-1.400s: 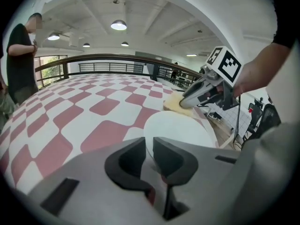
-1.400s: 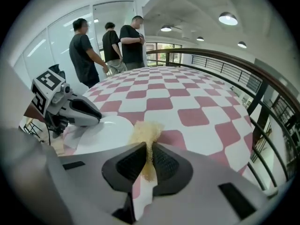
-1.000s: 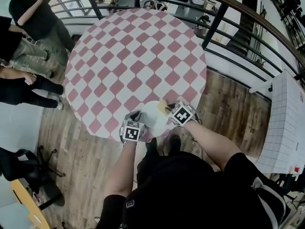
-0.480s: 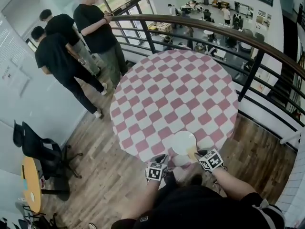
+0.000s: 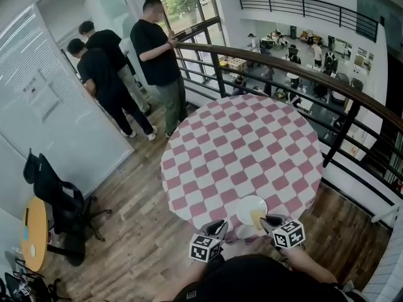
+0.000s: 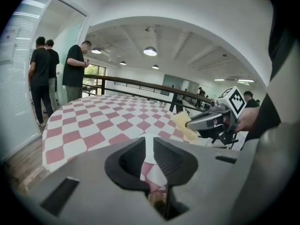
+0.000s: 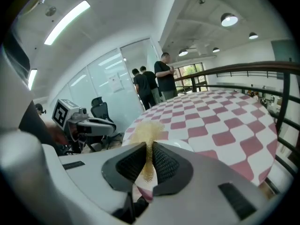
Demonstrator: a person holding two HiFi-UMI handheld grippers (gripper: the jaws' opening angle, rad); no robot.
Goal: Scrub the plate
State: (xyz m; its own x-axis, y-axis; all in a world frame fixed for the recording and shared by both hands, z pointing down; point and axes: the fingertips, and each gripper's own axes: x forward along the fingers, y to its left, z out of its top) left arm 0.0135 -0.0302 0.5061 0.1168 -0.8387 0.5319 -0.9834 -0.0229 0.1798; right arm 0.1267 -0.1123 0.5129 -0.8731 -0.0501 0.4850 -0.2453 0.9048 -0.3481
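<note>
A white plate [image 5: 249, 207] lies near the front edge of the round table with the pink-and-white check cloth [image 5: 239, 150]. My right gripper [image 5: 267, 220] is shut on a yellow sponge [image 5: 257, 218], which rests at the plate's near right rim. In the right gripper view the sponge [image 7: 146, 131] sticks up between the jaws, with the plate [image 7: 182, 147] just beyond. My left gripper [image 5: 218, 226] hovers at the table's edge, left of the plate and apart from it. Its jaws stand almost together with nothing gripped. The left gripper view shows the sponge [image 6: 183, 123] to the right.
Three people [image 5: 156, 43] stand by the glass wall beyond the table's far left. A dark curved railing [image 5: 296, 71] runs behind the table. A black office chair [image 5: 60, 200] and a small yellow table [image 5: 34, 231] stand on the wooden floor at the left.
The head view has swung up and takes in more of the room. My left gripper has drawn back from the plate's left rim. The sponge stays at the plate.
</note>
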